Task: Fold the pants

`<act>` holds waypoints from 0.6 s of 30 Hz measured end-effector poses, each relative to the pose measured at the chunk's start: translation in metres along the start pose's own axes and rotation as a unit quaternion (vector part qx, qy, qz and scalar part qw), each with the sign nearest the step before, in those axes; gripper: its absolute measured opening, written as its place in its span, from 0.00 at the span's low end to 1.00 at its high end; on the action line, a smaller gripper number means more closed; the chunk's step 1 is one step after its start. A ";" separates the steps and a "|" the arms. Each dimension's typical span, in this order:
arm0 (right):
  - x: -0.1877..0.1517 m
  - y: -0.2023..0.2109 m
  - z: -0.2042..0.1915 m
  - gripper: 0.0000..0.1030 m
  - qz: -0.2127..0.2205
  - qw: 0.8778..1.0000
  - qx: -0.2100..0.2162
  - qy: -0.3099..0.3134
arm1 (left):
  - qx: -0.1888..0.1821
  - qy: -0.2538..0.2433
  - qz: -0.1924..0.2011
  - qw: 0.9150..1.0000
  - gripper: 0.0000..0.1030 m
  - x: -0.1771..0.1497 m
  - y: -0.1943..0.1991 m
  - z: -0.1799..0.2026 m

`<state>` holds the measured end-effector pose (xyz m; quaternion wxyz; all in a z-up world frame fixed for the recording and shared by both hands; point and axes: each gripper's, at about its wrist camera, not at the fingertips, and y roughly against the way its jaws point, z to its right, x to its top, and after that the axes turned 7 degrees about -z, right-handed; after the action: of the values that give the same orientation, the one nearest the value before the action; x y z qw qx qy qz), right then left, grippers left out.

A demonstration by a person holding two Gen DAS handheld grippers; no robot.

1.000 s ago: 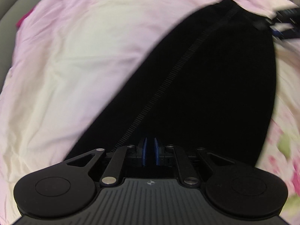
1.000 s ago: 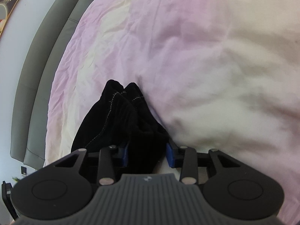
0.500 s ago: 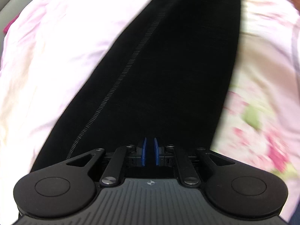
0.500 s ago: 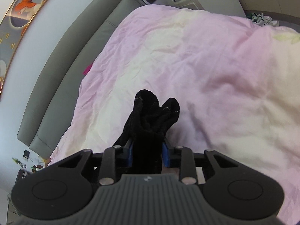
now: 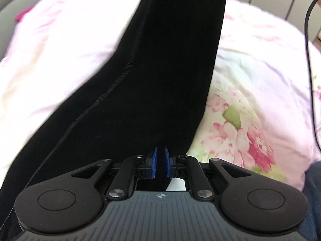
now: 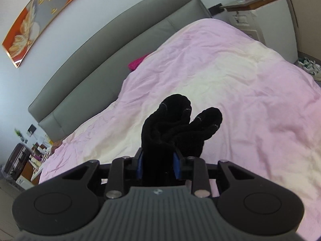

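My left gripper (image 5: 160,163) is pinched narrow on the black pants (image 5: 152,84), and from those pads the cloth runs straight away from me as one long taut panel, seam stripe angling up and off the top of the view, above the pink floral duvet (image 5: 250,104). My right gripper (image 6: 158,165) is clamped on the far end, a bunched wad of pants (image 6: 180,128) sticking out past its fingers, lifted over the bed. So the long axis runs gripper to gripper. Neither end is nearer the bed that I can tell. I reckon the next move brings one end over to the other.
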<state>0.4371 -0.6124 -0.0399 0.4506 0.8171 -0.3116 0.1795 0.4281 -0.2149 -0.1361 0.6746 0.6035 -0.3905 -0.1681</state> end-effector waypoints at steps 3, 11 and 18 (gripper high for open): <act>0.001 -0.007 -0.062 0.24 -0.012 0.999 0.010 0.046 | 0.023 0.044 0.013 0.999 0.13 -0.032 0.031 -0.033; -0.042 -0.078 -0.218 0.25 -0.072 0.985 0.006 0.154 | 0.051 0.163 0.033 0.985 0.13 -0.133 0.068 -0.109; -0.142 -0.185 -0.288 0.25 -0.158 0.956 -0.015 0.248 | 0.041 0.245 0.042 0.968 0.13 -0.207 0.066 -0.148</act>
<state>0.4527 -0.2451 -0.0844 0.5483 0.7789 -0.0593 0.2986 0.3881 0.0453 -0.1354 0.7309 0.6365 -0.2447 0.0291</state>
